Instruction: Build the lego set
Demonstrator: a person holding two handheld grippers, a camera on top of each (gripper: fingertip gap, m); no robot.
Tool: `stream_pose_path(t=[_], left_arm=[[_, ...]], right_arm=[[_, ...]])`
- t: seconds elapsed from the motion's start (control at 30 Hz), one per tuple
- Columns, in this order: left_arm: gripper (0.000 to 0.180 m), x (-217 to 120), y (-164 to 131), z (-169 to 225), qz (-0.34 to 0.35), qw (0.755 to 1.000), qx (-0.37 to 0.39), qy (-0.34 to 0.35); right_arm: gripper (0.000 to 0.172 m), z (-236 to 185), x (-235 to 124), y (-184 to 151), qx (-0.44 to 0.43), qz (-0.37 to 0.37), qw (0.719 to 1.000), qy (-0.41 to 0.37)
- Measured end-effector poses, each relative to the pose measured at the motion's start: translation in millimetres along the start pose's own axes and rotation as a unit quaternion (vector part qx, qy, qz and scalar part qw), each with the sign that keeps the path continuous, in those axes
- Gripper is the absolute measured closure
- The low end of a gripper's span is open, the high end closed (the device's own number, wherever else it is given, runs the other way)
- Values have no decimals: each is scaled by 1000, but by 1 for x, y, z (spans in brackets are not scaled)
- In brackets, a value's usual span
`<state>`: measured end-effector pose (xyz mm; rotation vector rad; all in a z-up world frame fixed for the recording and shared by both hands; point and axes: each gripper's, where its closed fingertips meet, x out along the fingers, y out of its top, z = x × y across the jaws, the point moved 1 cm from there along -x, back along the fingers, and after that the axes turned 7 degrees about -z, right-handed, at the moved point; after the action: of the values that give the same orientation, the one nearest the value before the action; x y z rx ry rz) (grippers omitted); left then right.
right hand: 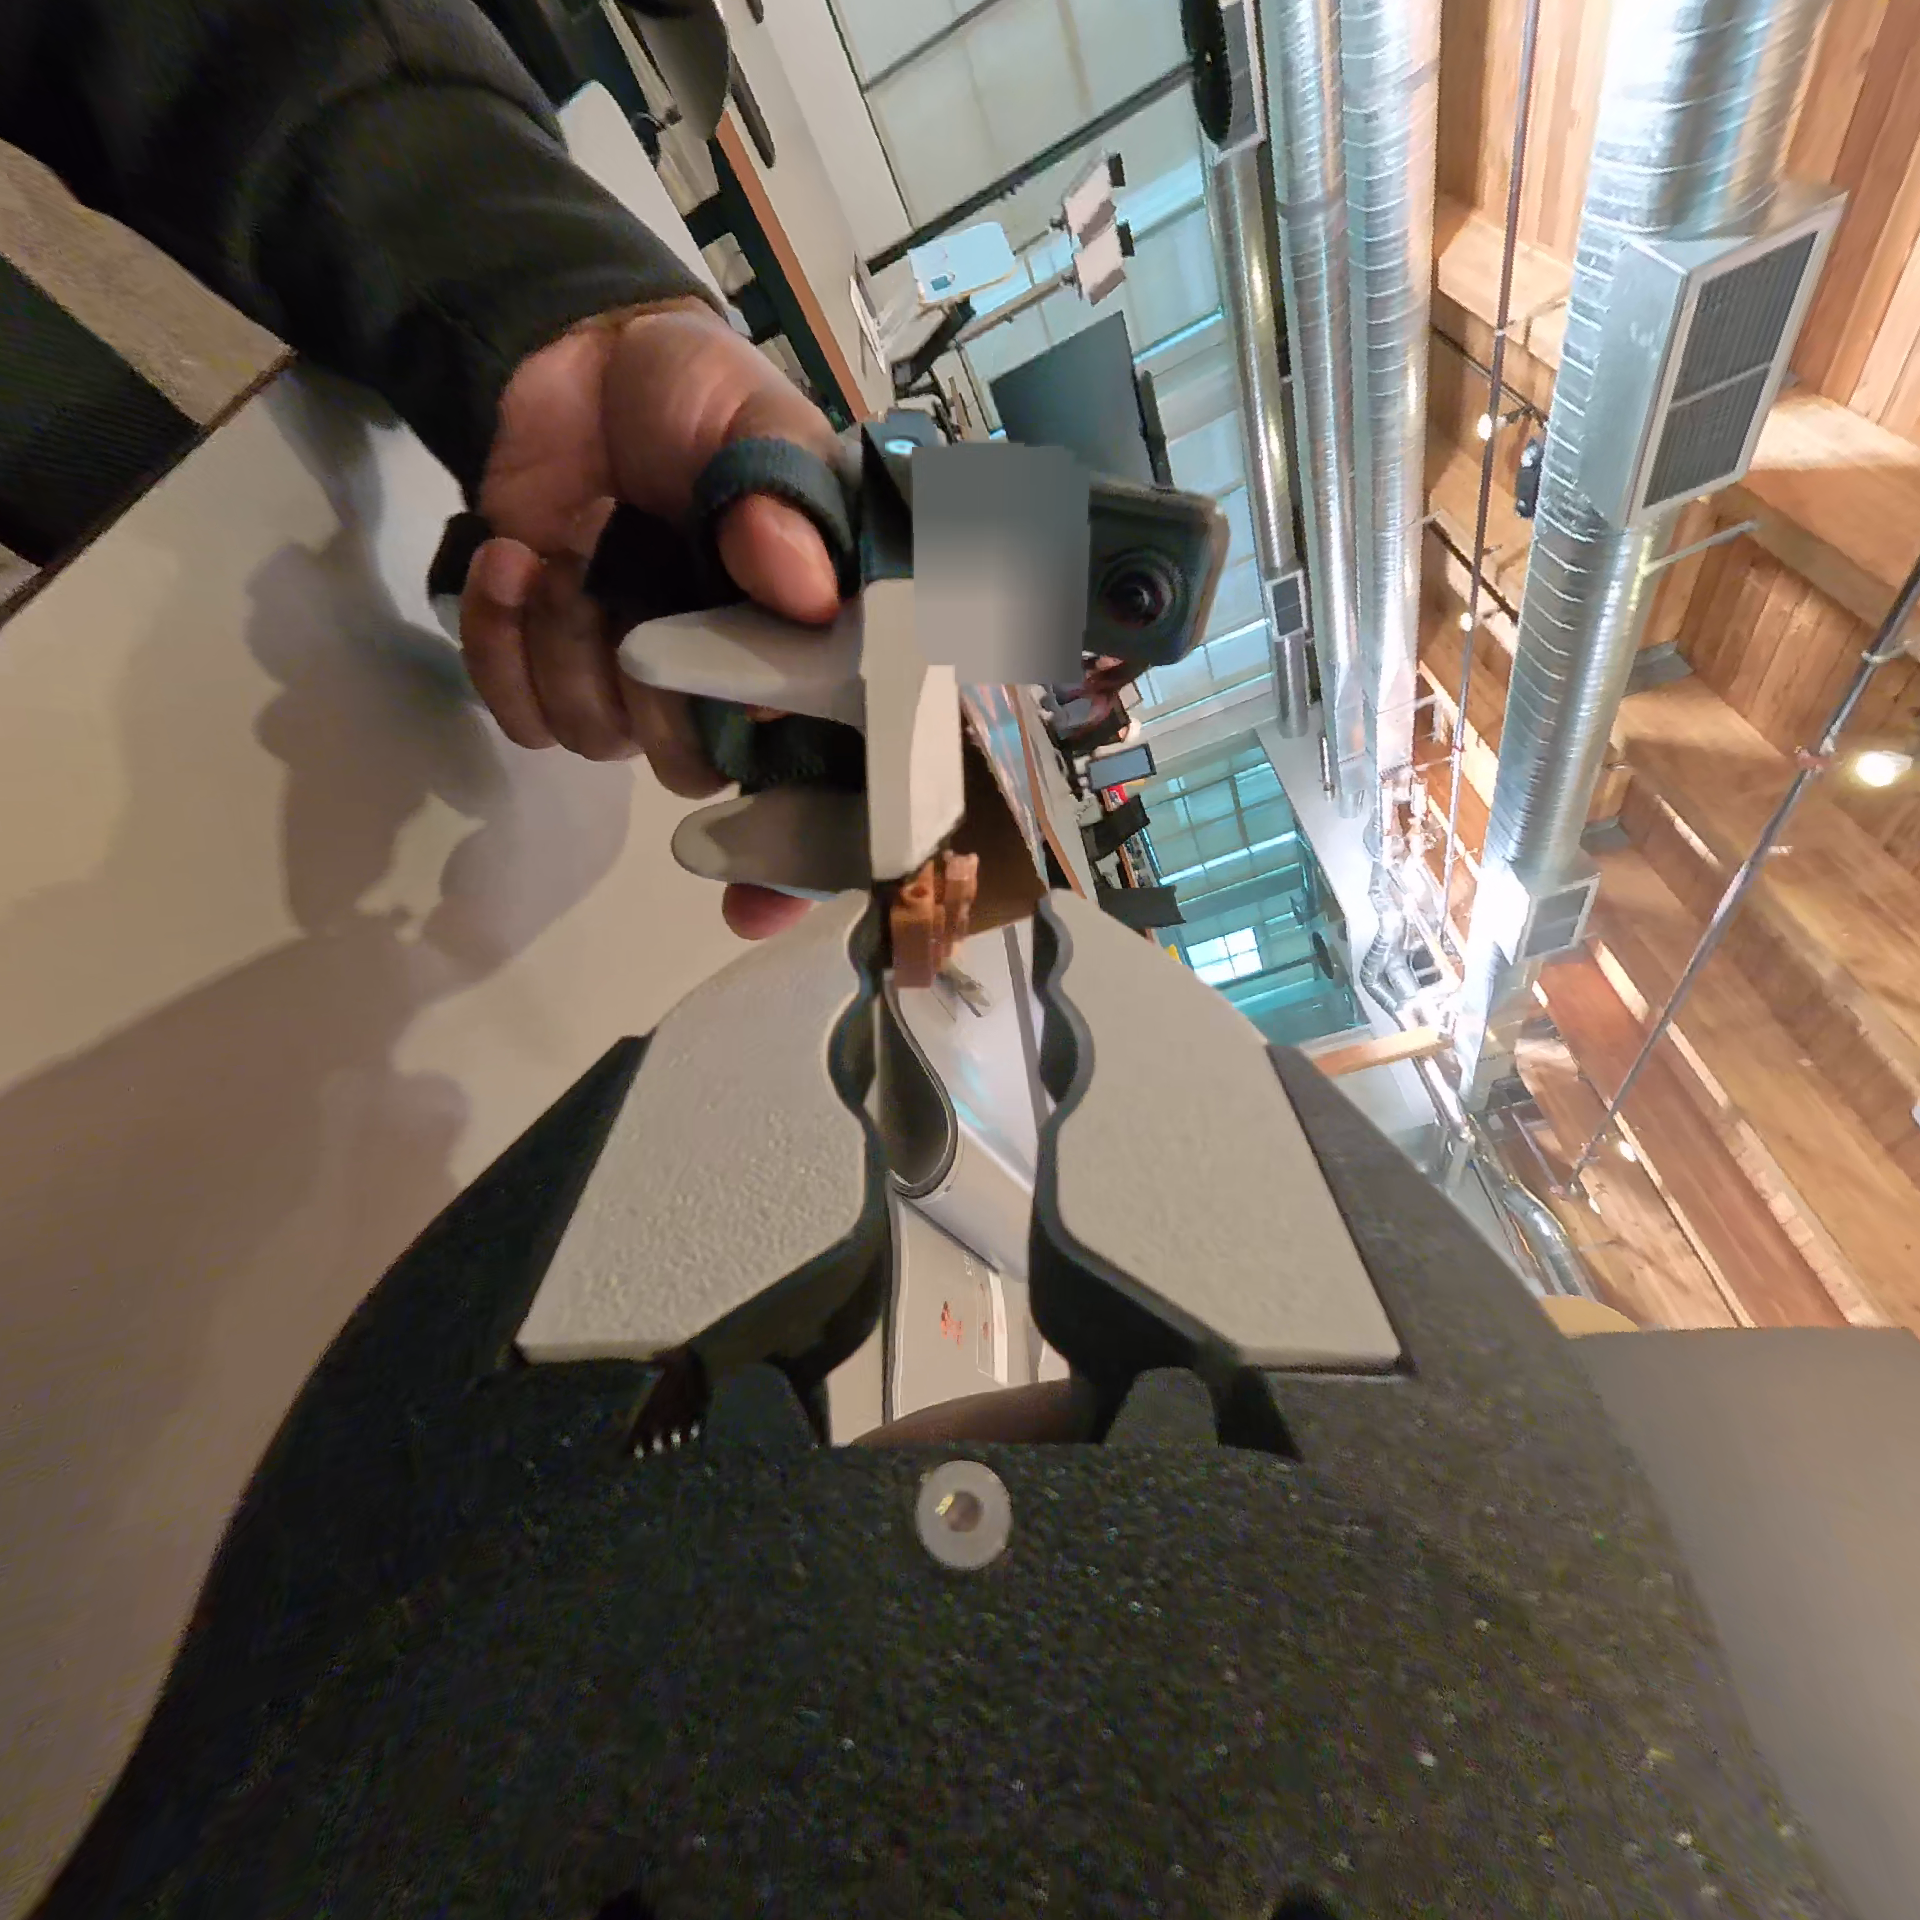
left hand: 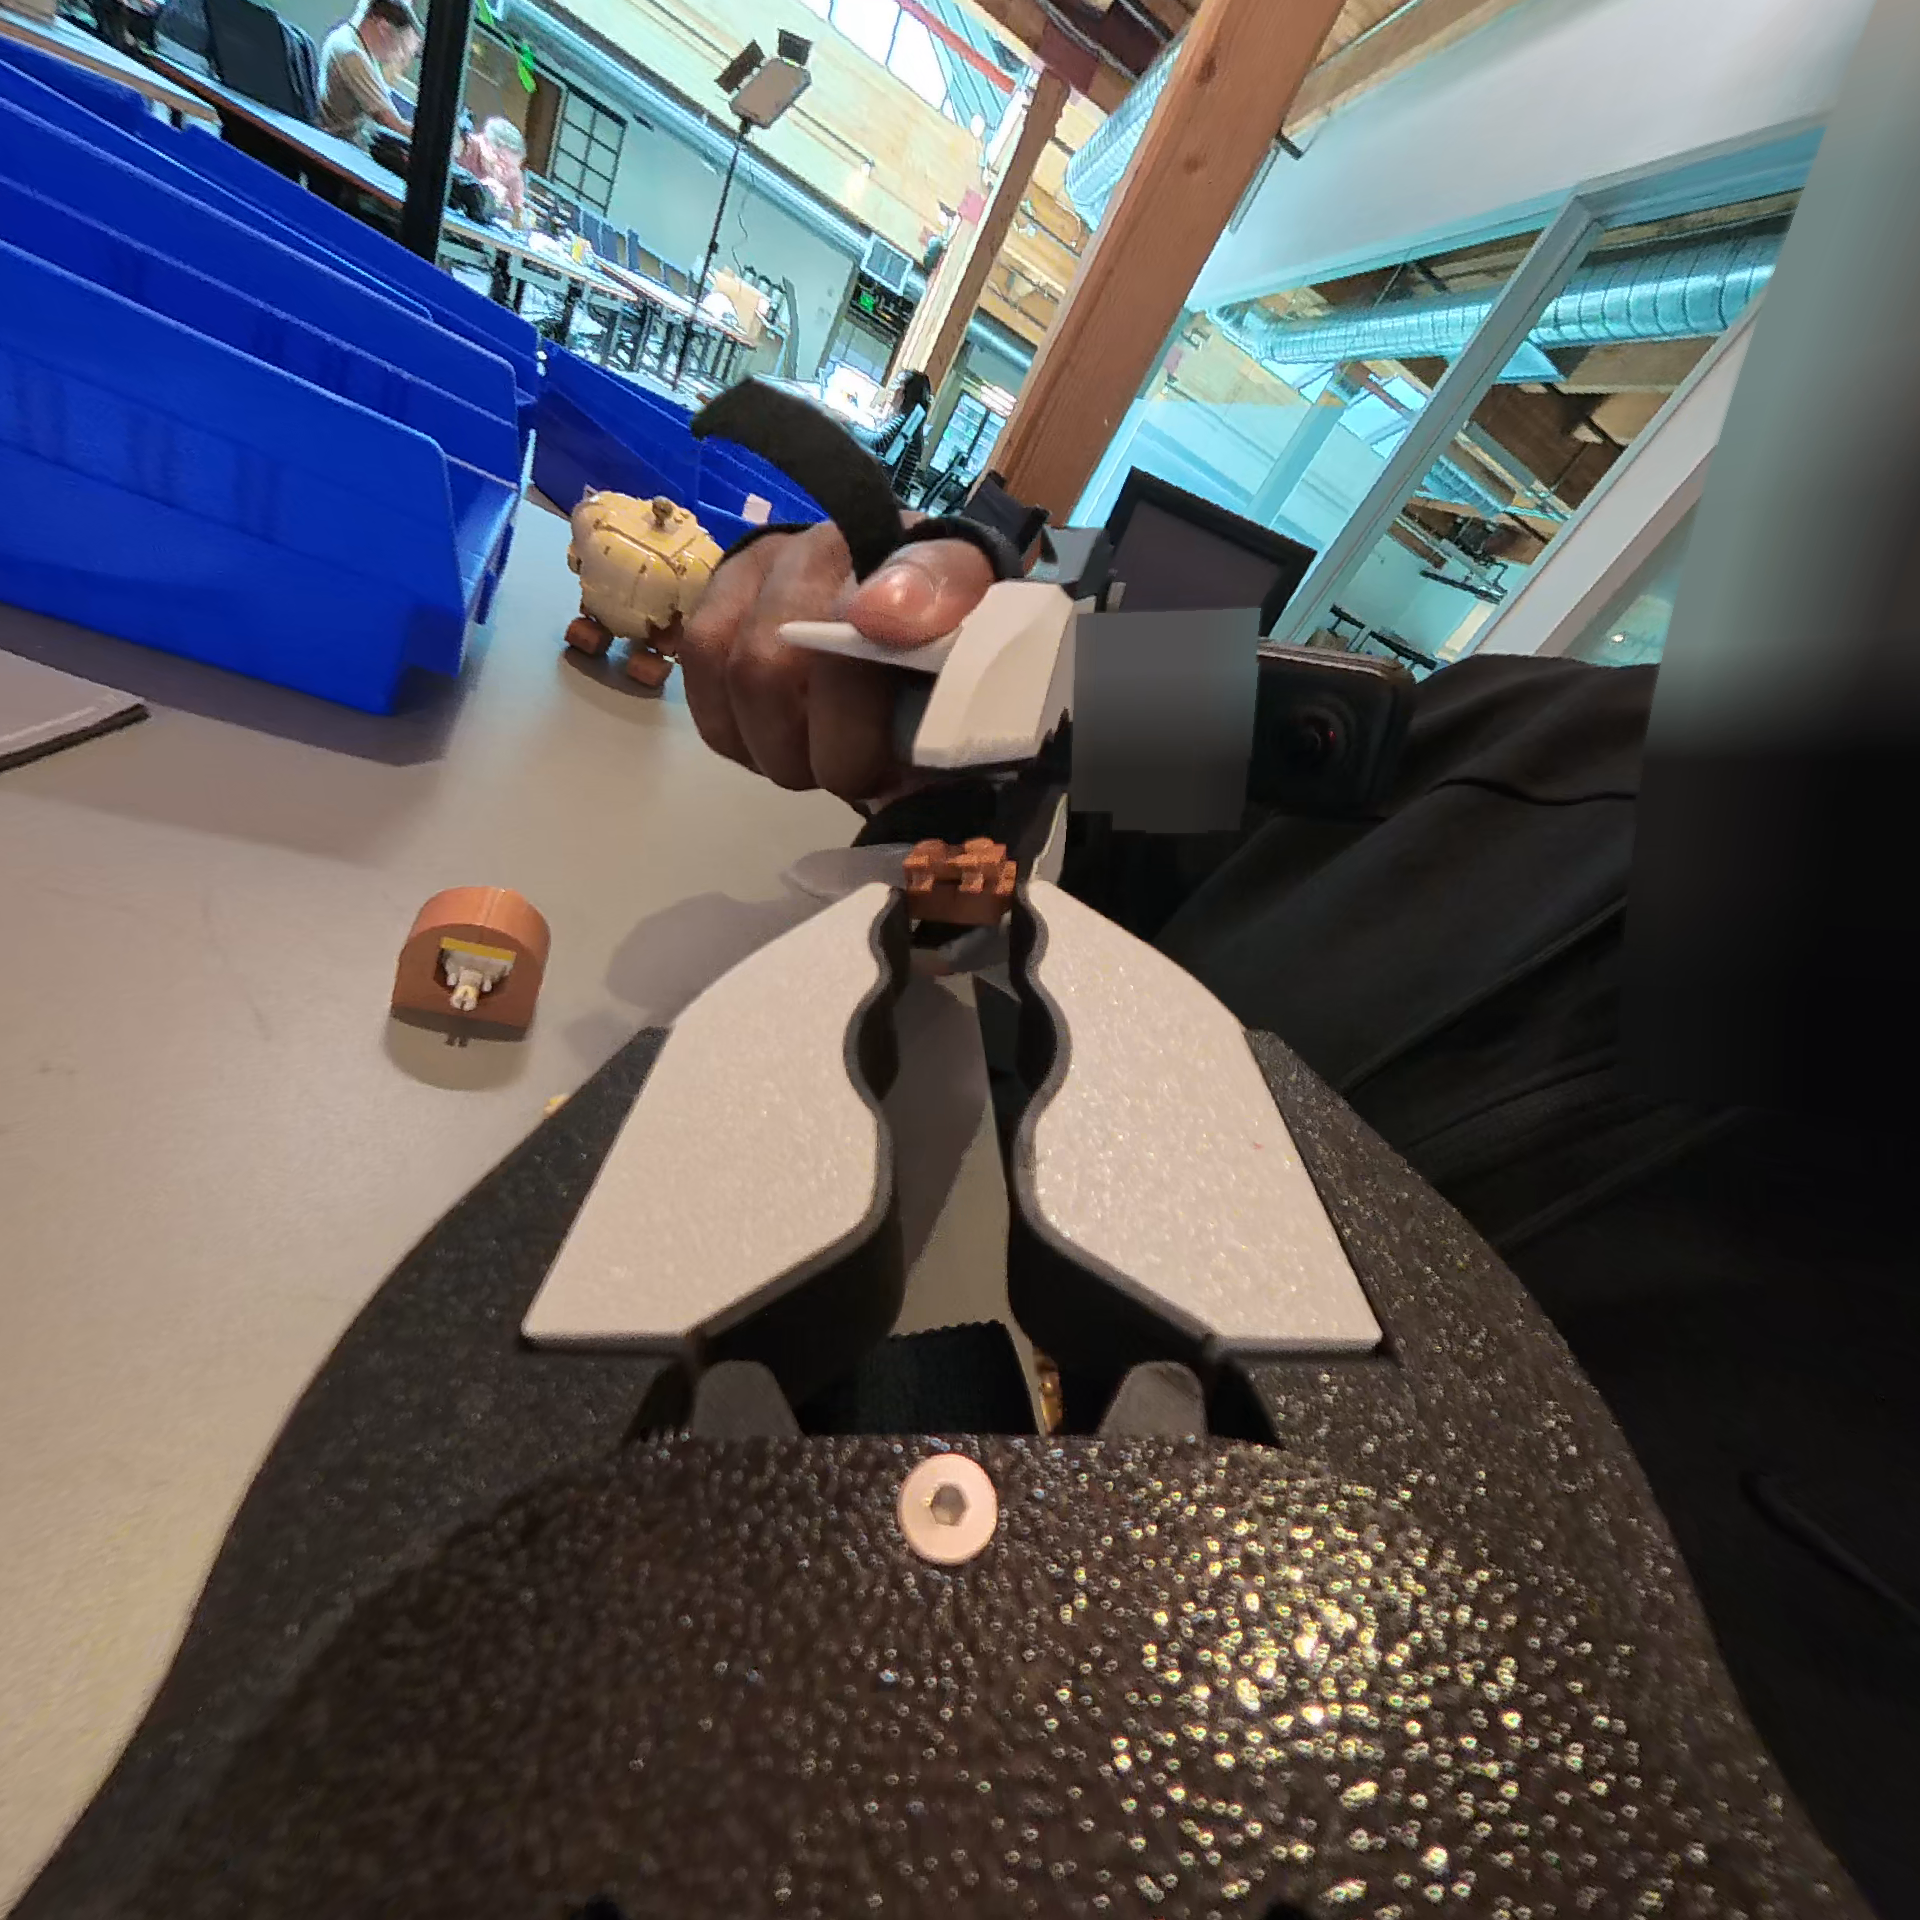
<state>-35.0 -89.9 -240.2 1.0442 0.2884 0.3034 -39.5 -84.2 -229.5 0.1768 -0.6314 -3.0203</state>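
**Brown brick piece clamped at gripper tips above grey table**

The left gripper [left hand: 958, 914] pinches a small brown brick piece [left hand: 958, 883] between its fingertips, both pads pressed on it. Just beyond, a hand [left hand: 790, 665] grips the right gripper [left hand: 997, 675], its fingertips hidden. On the grey table [left hand: 260, 1039] lie a brown rounded block [left hand: 473, 961] and a cream wheeled model [left hand: 639, 571], beside blue bins [left hand: 239, 436].

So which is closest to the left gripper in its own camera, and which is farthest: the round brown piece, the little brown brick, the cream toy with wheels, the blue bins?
1. Little brown brick, right at the left gripper tips.
2. Round brown piece, on the table to the left.
3. Cream toy with wheels, farther back left.
4. Blue bins, along the left; their near corner reaches about as close as the toy, so those two are hard to rank.
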Motion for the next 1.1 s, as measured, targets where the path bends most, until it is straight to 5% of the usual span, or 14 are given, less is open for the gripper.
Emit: stream_pose_path(t=[0.67,1.1], left_arm=[[163,1,-3,10,-30,998,-30,-44],[157,-1,9,9,113,991,-65,-13]], right_arm=[[159,-6,-5,11,-5,31,999,17],[159,4,-6,4,31,-9,999,-33]])
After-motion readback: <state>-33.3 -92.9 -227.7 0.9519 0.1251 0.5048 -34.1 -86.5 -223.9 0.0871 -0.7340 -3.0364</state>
